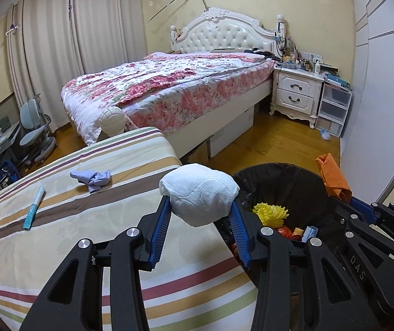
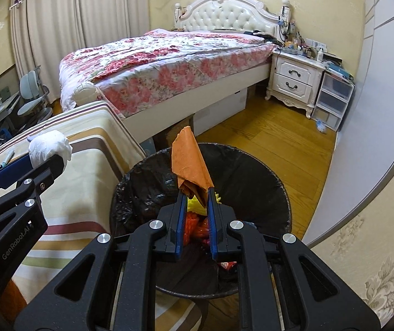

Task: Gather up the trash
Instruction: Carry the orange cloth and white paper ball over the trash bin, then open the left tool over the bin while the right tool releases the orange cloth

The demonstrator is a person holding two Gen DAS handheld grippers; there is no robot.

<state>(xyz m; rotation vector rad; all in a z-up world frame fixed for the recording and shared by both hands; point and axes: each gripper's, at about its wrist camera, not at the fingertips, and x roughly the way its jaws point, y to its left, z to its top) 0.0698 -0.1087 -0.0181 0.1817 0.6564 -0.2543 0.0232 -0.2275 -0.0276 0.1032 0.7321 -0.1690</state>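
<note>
My left gripper (image 1: pixel 201 207) is shut on a crumpled white tissue (image 1: pixel 199 193), held over the edge of the striped bench (image 1: pixel 58 248), beside the black-lined trash bin (image 1: pixel 293 171). It also shows in the right wrist view (image 2: pixel 45 160) with the tissue (image 2: pixel 49 144). My right gripper (image 2: pixel 196 193) is shut on a folded orange paper (image 2: pixel 190 160), held above the bin (image 2: pixel 274 193); the paper shows in the left view (image 1: pixel 332 176). The bin holds yellow, red and other trash (image 1: pixel 271 213). A crumpled lilac scrap (image 1: pixel 92 178) and a teal tube (image 1: pixel 34 207) lie on the bench.
A bed with a floral quilt (image 1: pixel 169 82) stands beyond the bench. A white nightstand (image 1: pixel 296 93) and clear plastic drawers (image 1: pixel 332 107) stand at the back right. A white wardrobe wall (image 1: pixel 376 110) runs along the right. A desk chair (image 1: pixel 35 135) is at the left.
</note>
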